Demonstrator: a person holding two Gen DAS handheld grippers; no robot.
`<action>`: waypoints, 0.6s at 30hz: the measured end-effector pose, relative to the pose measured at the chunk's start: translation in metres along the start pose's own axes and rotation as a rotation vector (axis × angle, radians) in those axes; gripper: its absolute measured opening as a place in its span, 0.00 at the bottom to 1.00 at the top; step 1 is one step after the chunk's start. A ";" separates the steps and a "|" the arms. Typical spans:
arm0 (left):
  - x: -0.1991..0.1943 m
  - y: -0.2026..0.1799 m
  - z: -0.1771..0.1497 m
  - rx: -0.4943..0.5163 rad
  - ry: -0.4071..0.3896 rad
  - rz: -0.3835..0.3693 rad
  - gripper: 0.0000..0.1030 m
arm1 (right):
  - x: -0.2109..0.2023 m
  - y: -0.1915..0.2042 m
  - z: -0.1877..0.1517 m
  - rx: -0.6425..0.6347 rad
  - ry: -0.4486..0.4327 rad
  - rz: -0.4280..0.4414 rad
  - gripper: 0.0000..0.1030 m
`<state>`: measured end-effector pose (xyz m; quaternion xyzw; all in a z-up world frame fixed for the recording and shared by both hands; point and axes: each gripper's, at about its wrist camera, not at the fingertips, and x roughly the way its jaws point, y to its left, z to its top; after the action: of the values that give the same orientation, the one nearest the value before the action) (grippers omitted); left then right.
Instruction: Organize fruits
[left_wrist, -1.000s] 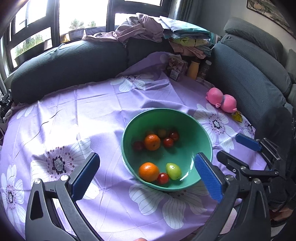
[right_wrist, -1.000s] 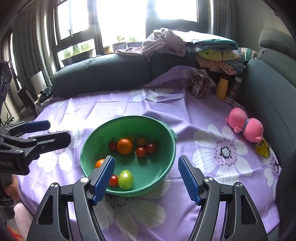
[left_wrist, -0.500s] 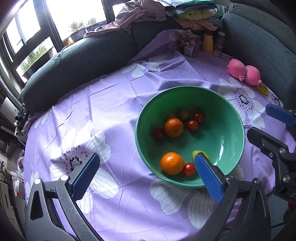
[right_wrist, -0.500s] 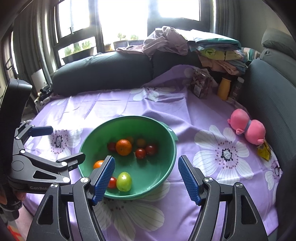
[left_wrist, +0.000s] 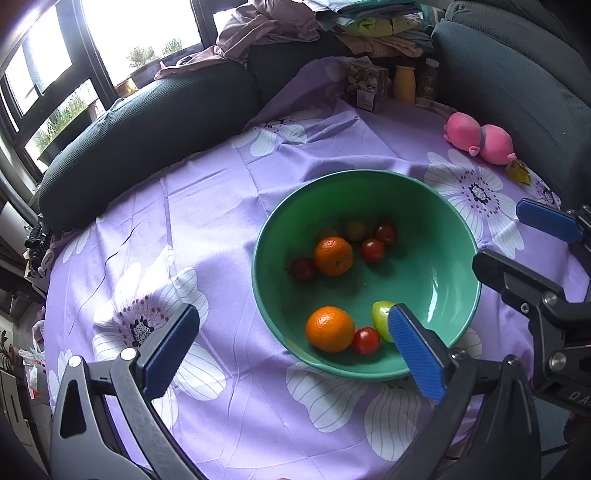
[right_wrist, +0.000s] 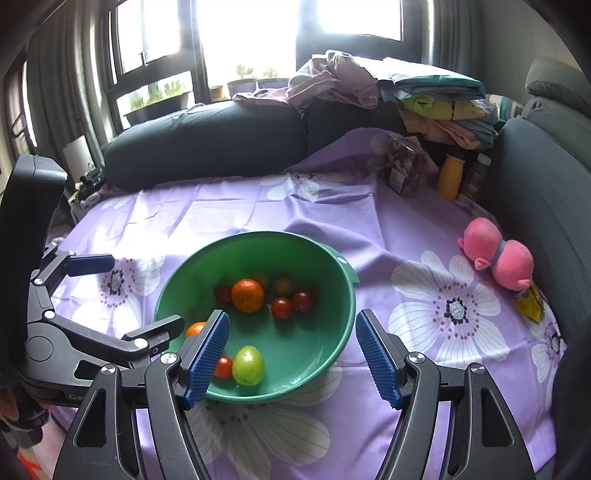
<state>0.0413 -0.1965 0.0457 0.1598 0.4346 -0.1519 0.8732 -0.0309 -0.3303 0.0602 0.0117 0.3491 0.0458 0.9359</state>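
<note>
A green bowl (left_wrist: 436, 236) stands on the purple flowered cloth; it also shows in the right wrist view (right_wrist: 332, 317). It holds two oranges (left_wrist: 333, 255) (left_wrist: 329, 328), a green fruit (right_wrist: 248, 365) and several small red tomatoes (left_wrist: 373, 249). My left gripper (left_wrist: 291, 347) is open and empty, above the bowl's near left rim. My right gripper (right_wrist: 291, 354) is open and empty over the bowl's near side; it shows at the right edge of the left wrist view (left_wrist: 517, 243). The left gripper shows at the left of the right wrist view (right_wrist: 122, 295).
A pink plush toy (right_wrist: 498, 258) and a yellow packet (right_wrist: 529, 302) lie at the right. A packaged box (right_wrist: 402, 170), a yellow bottle (right_wrist: 450, 177) and a dark bottle stand at the back. Dark sofa cushions (right_wrist: 207, 144) with piled clothes ring the table.
My left gripper has risen and tilted down over the bowl, moving closer to it. My right gripper has barely moved. Both stay open.
</note>
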 end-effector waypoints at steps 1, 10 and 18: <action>0.000 0.000 0.000 -0.001 0.001 -0.001 0.99 | 0.001 0.000 0.000 -0.001 0.001 0.001 0.69; 0.002 -0.002 0.000 0.003 0.003 0.001 0.99 | 0.001 0.000 0.000 -0.001 0.001 0.001 0.69; 0.004 -0.001 -0.001 -0.001 0.002 -0.004 0.99 | 0.003 0.000 0.001 -0.005 0.001 0.003 0.69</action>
<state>0.0429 -0.1973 0.0415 0.1589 0.4359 -0.1531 0.8725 -0.0279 -0.3297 0.0589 0.0099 0.3493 0.0480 0.9357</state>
